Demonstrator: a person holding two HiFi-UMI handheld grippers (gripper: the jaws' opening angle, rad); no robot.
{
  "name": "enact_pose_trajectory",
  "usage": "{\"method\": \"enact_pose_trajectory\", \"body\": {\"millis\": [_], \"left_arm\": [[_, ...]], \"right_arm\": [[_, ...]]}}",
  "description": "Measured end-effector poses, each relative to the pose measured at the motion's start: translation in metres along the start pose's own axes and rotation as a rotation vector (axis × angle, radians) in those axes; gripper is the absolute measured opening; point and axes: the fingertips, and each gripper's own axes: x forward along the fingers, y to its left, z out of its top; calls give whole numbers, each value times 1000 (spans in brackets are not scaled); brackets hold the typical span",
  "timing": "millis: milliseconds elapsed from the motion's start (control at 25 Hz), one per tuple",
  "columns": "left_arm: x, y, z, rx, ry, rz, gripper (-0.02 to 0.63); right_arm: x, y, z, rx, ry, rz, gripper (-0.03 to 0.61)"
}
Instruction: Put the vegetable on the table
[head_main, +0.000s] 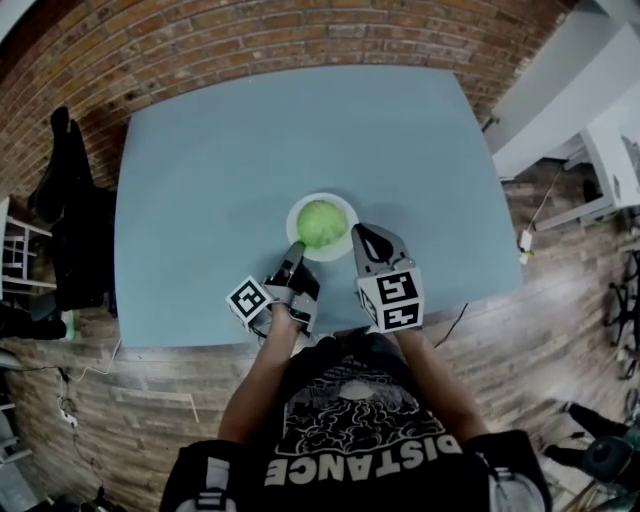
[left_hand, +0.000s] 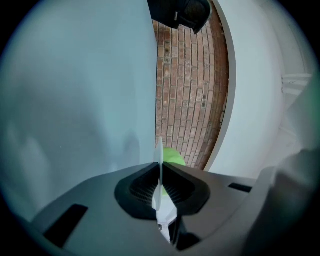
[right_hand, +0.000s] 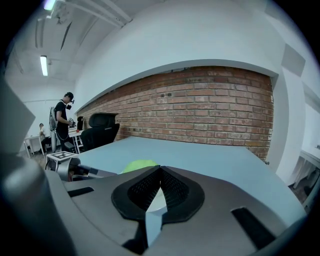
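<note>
Right now we've got the veg (head_main: 321, 223), a round green head, sitting on a white plate (head_main: 347, 210) on the blue tabletop (head_main: 250, 150), toward the near edge, approx. mid-width. The veg is not yet on the tabletop itself.

The left hand-held gripper (head_main: 298, 250) is at the plate's near-left rim and turned on its side. Its own view shows the jaws closed on that rim, which runs edge-on as a thin white sliver between them, w/ the veg just behind.

The right hand-held gripper (head_main: 365, 233) sits just beside the plate's right rim. Its view shows the jaw tips pressed together w/ nothing between them; a bit of plate shows through the gap below the tips, and the veg is just past them to the left.

Beyond the tabletop we see a brick wall (head_main: 300, 40). In the right gripper view, a black chair (right_hand: 102, 127) and a standing person (right_hand: 62, 120) are far off at the left.
</note>
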Motion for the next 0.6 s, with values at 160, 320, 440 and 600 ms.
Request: {"method": "enact_pose_trajectory", "body": {"millis": [160,320,440,600], "left_arm": [[9,10,-1,1,1,24,21],[16,19,-1,20,-5,56,21],[22,24,0,30,-13,78,25],[30,30,1,30,-24,101,26]], "right_arm": [[8,-7,-8,5,21,14,8],[17,-14,-18,1,39,30,8],[22,-20,-23,8,59,39,8],[29,-28,-24,16,61,53,8]]}}
